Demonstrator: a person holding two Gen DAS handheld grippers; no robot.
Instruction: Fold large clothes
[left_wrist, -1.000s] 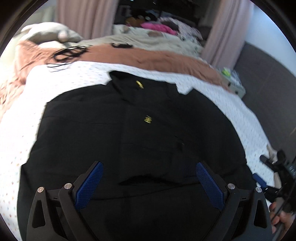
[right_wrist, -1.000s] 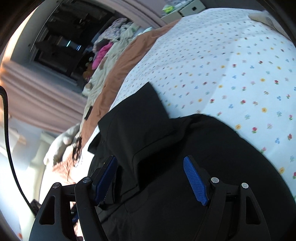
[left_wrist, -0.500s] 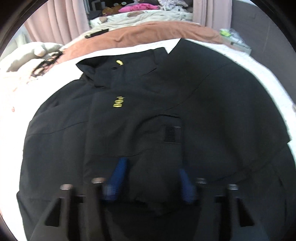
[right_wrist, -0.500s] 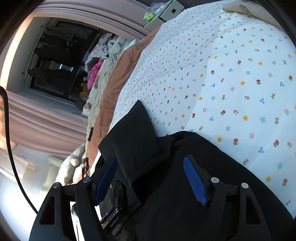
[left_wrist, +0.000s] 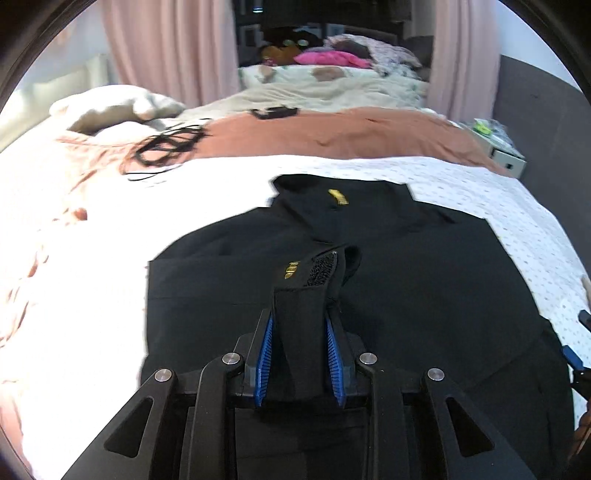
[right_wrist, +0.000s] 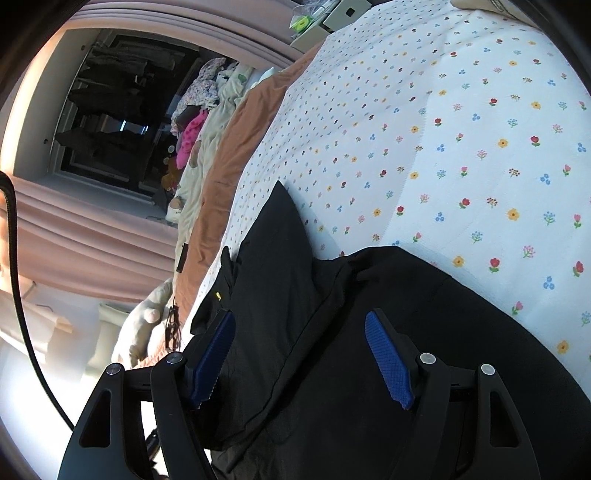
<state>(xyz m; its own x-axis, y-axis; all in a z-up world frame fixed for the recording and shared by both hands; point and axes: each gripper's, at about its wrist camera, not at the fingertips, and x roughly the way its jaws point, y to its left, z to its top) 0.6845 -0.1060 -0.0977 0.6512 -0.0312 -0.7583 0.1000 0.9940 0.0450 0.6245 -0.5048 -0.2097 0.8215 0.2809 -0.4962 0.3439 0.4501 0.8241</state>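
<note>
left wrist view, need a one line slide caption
Left gripper shut on a raised fold of the black jacket spread on the flowered bedsheet.

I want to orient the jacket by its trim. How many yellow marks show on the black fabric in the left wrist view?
2. One yellow tag sits near the collar of the black jacket; a yellow emblem lies mid-chest, just beyond the left tool. Folds may hide others.
</note>
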